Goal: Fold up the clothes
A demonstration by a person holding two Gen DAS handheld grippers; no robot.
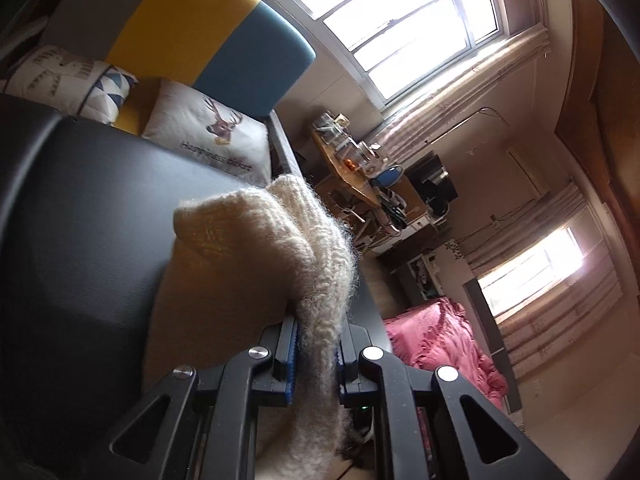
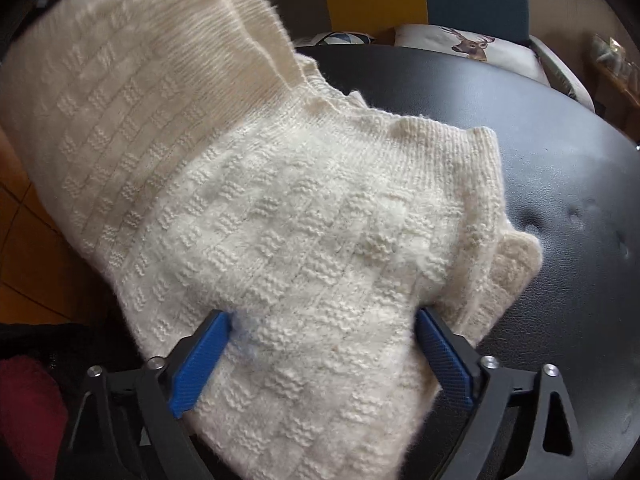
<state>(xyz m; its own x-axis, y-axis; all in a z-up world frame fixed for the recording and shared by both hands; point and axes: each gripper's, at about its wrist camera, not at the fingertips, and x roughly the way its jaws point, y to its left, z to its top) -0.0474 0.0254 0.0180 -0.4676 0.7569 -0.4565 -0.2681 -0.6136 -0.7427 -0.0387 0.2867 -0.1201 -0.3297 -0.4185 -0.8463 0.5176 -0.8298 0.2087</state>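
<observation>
Cream wool sweater (image 2: 280, 208) lies mostly on the black tabletop (image 2: 560, 160), one part lifted off it by my left tongs (image 1: 316, 344), which are pinched narrow on a fuzzy ribbed edge; the knit bunches up over the jaws. My right tongs (image 2: 320, 344) are spread wide w/ the sweater's body between the blue pads (image 2: 200, 348), pads at the cloth but not clamped. Step in hand looks like carrying the lifted part over to make a fold. To do it well, I'd keep the left grip firm, bring the edge across level & use the right as an anchor so the body doesn't drag; loose knit stretches, so no yanking. Readable text: cushion (image 1: 208, 136) w/ a deer print says "Happiness", 2nd word blurred. No brand tags seen on the sweater.
</observation>
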